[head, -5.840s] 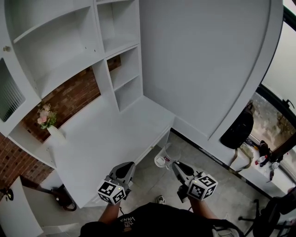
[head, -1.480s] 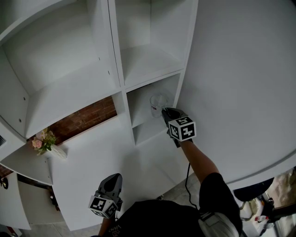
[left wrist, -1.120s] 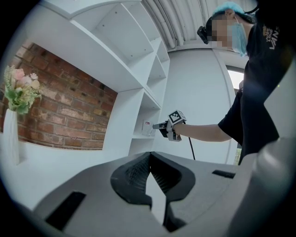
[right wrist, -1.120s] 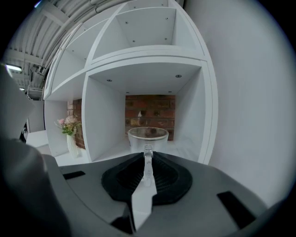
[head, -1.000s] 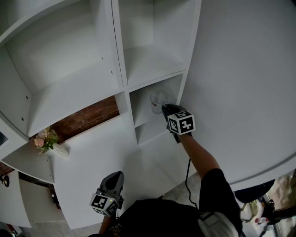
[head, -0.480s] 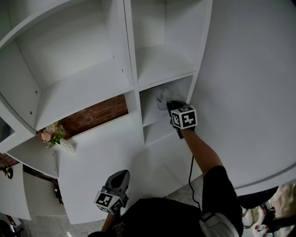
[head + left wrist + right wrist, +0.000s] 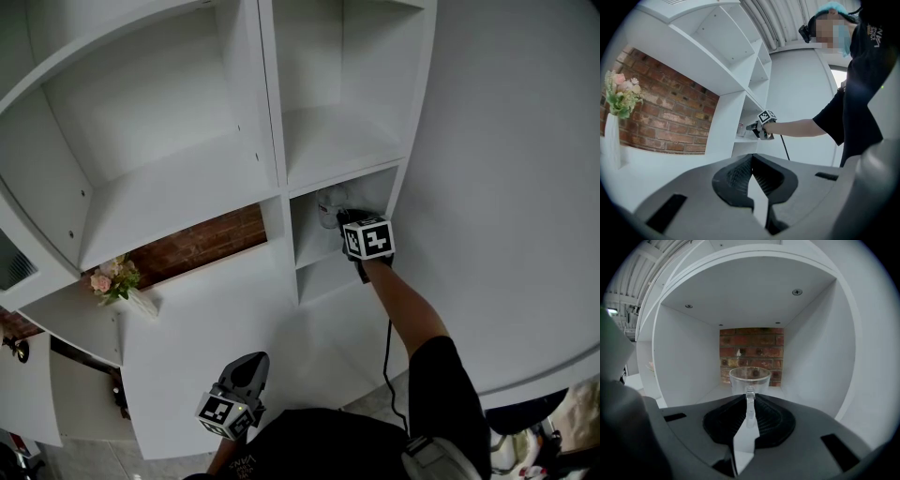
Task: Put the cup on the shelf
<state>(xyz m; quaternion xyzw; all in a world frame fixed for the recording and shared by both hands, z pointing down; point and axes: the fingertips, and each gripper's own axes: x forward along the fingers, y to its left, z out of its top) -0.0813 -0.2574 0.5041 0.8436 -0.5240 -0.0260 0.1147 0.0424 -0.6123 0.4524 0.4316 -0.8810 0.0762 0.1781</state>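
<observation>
We find the right gripper (image 7: 749, 411) reaching into a shelf compartment (image 7: 679, 362), its fingers clamped on the handle of the clear cup (image 7: 750, 377), held upright inside. The left gripper (image 7: 752, 176) hangs low by the bench (image 7: 206, 319) edge, fingers pressed together, empty.

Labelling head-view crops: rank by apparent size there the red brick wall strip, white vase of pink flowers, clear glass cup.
Largest: red brick wall strip
Then: white vase of pink flowers
Smallest: clear glass cup, though the right gripper covers part of it.
</observation>
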